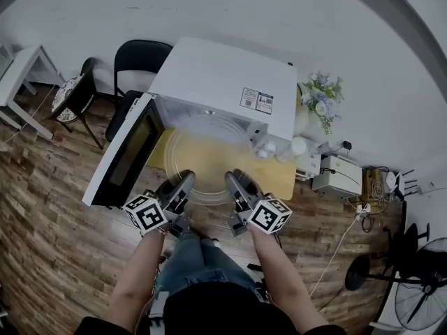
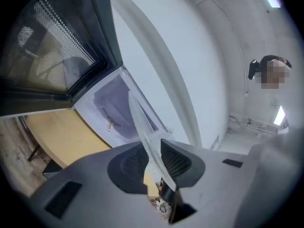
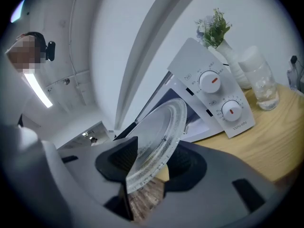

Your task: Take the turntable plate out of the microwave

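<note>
The clear glass turntable plate (image 1: pixel 206 155) hangs in front of the open white microwave (image 1: pixel 223 82), over the yellow table (image 1: pixel 283 179). My left gripper (image 1: pixel 183 187) is shut on the plate's near left rim and my right gripper (image 1: pixel 234 185) on its near right rim. In the left gripper view the plate (image 2: pixel 141 125) runs edge-on between the dark pads of the left gripper (image 2: pixel 153 163), with the empty microwave cavity (image 2: pixel 116 113) beyond. The right gripper view shows the ribbed plate (image 3: pixel 159 137) tilted between the pads of the right gripper (image 3: pixel 152 163).
The microwave door (image 1: pixel 126 152) swings out to the left, close to my left gripper. Its control panel (image 3: pixel 213 96) with two knobs is at the right. A flower vase (image 1: pixel 323 96), a glass (image 3: pixel 261 87) and a white box (image 1: pixel 336 174) stand right of the microwave. A black chair (image 1: pixel 136 61) is behind.
</note>
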A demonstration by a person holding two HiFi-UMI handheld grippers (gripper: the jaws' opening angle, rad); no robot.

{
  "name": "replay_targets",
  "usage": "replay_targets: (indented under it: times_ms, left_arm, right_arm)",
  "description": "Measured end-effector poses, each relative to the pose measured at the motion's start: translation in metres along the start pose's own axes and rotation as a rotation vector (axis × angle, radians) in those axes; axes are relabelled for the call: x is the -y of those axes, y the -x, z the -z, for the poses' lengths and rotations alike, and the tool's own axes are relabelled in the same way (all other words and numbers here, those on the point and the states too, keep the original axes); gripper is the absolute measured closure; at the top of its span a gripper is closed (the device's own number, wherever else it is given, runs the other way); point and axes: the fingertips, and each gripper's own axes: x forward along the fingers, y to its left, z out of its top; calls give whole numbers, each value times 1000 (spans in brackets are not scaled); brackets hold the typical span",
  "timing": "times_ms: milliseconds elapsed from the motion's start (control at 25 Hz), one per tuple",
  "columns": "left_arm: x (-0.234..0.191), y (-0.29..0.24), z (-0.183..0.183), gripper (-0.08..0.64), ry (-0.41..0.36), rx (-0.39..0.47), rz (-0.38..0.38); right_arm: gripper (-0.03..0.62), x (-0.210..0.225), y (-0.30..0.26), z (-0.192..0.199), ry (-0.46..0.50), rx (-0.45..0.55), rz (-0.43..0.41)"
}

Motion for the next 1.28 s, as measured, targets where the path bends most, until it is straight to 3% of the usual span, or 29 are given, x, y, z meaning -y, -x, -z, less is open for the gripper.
replay_targets:
  times_ms: [240,840,1040,1280]
  left_arm:
    - [39,9,-11,480,-64,86,24]
    - [146,-34,-101,471,-331,205,215]
    - [173,-54,-140,456,-408,248,293]
    - [192,-74,-170,442,-481,233,387]
  right_arm:
    - [405,-33,15,-27,110,20,-69]
    - [402,-116,21,-155,364,252,-188]
    - [400,-147,18,-199,500,354,-177]
    - [400,-169,15,-231,614,445,-137]
